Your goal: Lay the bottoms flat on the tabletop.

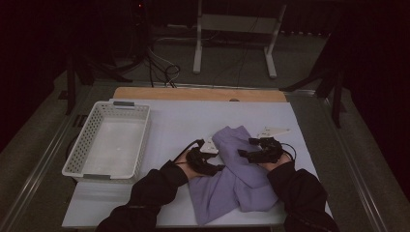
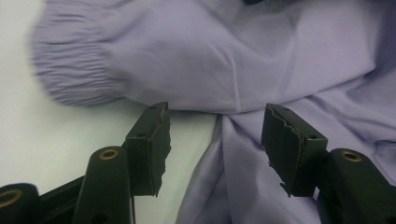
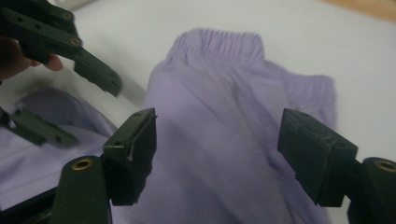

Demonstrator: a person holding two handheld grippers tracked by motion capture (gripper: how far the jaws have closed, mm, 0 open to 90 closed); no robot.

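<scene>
A lilac garment (image 1: pixel 237 174) lies folded on the white sheet (image 1: pixel 183 121), right of the basket (image 1: pixel 109 140). Its long axis runs from the near edge of the sheet up and away, with the gathered elastic end (image 3: pixel 217 44) pointing to the far side. The left gripper (image 1: pixel 212 162) sits at the garment's basket-side edge, jaws spread, cloth below them but not pinched. The right gripper (image 1: pixel 246 152) hangs over the garment on the side away from the basket, jaws also spread and gripping nothing. The basket stands apart from the garment.

Lilac garment (image 1: pixel 232 174) (plain), white basket (image 1: pixel 87 145), black claws.
</scene>
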